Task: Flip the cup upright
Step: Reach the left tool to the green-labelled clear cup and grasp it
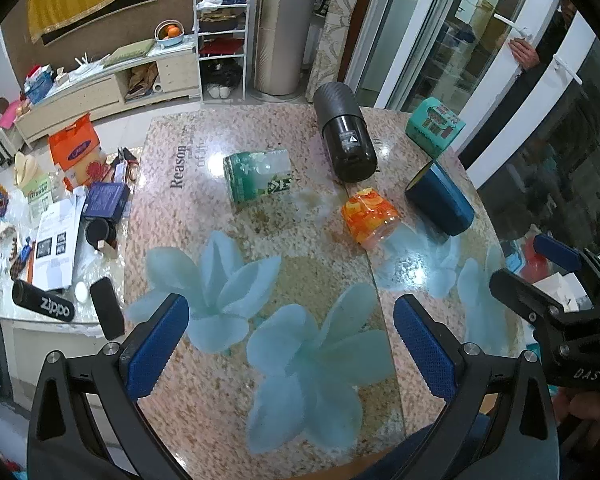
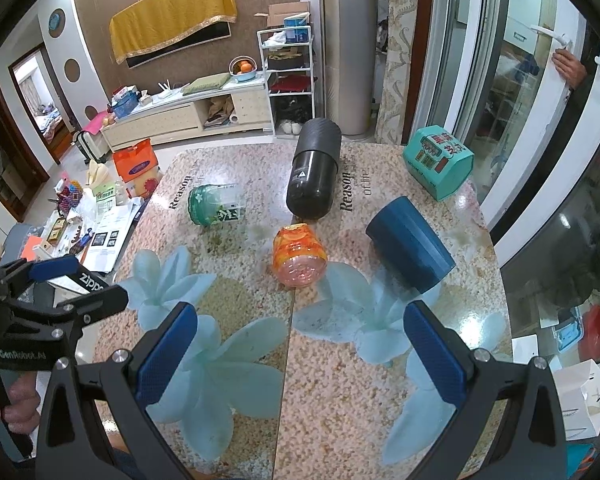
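A dark blue cup (image 1: 440, 200) (image 2: 410, 244) lies on its side at the right of the flowered table. An orange clear cup (image 1: 370, 216) (image 2: 299, 254) and a green clear cup (image 1: 258, 176) (image 2: 216, 204) also lie on their sides in the middle. A big black cylinder (image 1: 346, 132) (image 2: 314, 168) lies behind them. My left gripper (image 1: 292, 344) is open and empty above the near table, well short of the cups. My right gripper (image 2: 300, 352) is open and empty, near the front edge; the blue cup lies just beyond its right finger. Each gripper shows in the other's view (image 1: 556, 280) (image 2: 64, 280).
A teal carton (image 1: 435, 126) (image 2: 438, 162) stands at the table's far right. A cluttered side table (image 1: 52, 216) with a Zippo case (image 1: 44, 302) stands left. Glass doors are at the right, a cabinet and shelf rack behind.
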